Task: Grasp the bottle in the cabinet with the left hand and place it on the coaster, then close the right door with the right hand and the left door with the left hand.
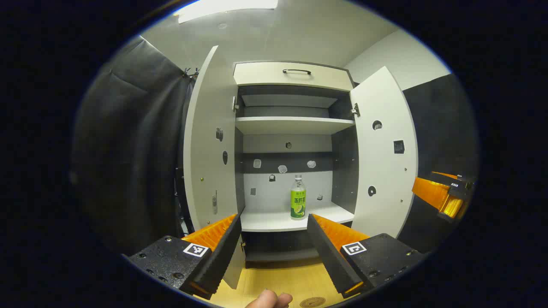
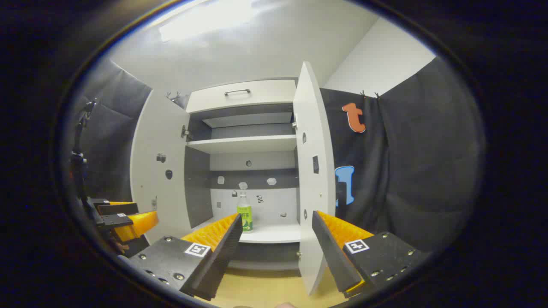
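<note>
Both claws are hanging wide apart, gripping nothing: the left claw (image 1: 274, 239) is sitting at the bottom centre of the left gripper view, the right claw (image 2: 274, 239) at the bottom centre of the right gripper view. Behind them the cabinet (image 1: 295, 77) is standing with its left door (image 1: 209, 141) and right door (image 1: 385, 149) swung open. Mid-frame, the bottle (image 1: 298, 197) is standing upright on the lower shelf (image 1: 274, 220). A coaster (image 1: 312, 302) is peeking in at the bottom edge on the desk (image 1: 274, 280).

Bright ceiling light panel (image 1: 227, 7) overhead, blown-out glare in both views, cabinet (image 1: 291, 128) interior evenly lit, upper shelf recess shadowed, strong fisheye bending at edges, doors bowed, focus sharp, dark vignette at rim
</note>
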{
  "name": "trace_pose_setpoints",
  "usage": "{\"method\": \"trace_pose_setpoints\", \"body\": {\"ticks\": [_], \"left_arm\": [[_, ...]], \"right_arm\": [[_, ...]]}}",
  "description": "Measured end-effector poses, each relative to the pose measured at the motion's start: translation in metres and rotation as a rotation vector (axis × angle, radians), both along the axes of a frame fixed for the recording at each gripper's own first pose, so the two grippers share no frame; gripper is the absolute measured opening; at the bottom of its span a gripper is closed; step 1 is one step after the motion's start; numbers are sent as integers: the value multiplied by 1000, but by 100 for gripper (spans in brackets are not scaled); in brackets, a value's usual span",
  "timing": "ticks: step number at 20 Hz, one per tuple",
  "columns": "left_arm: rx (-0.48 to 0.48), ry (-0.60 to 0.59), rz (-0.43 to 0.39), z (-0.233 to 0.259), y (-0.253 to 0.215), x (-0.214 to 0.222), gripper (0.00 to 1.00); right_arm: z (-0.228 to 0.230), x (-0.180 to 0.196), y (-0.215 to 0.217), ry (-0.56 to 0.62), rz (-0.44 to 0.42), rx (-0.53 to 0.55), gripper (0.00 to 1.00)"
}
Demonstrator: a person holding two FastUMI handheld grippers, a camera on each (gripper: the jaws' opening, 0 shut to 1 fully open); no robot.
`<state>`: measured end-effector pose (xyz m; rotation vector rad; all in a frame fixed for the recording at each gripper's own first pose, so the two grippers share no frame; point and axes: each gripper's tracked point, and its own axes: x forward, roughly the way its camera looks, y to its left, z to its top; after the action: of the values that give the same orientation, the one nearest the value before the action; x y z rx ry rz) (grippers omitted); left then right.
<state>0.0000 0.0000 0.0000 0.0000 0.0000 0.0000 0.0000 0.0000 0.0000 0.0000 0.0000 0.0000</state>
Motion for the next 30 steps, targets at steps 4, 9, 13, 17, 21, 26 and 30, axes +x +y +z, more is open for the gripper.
{"method": "trace_pose_setpoints", "body": {"ticks": [4, 9, 13, 17, 21, 26, 30], "left_arm": [[29, 13, 29, 8, 5, 2, 98], [29, 27, 24, 3, -2, -2, 98], [30, 45, 36, -8, -3, -1, 100], [40, 65, 28, -19, -4, 9, 98], [36, 82, 30, -33, -3, 28, 98], [-3, 61, -22, -42, -13, 74, 98], [-13, 28, -89, -53, -26, 130, 98]], "right_arm": [[4, 11, -12, 19, -6, 0, 98], [0, 5, -16, 19, 22, -10, 98], [-6, 4, -7, 20, 65, -31, 98], [-13, 8, -1, 35, 82, -14, 99], [-13, 8, 6, 37, 105, -8, 98], [-20, 10, 11, 47, 119, -17, 99], [-24, 15, 13, 58, 107, -2, 99]]}}
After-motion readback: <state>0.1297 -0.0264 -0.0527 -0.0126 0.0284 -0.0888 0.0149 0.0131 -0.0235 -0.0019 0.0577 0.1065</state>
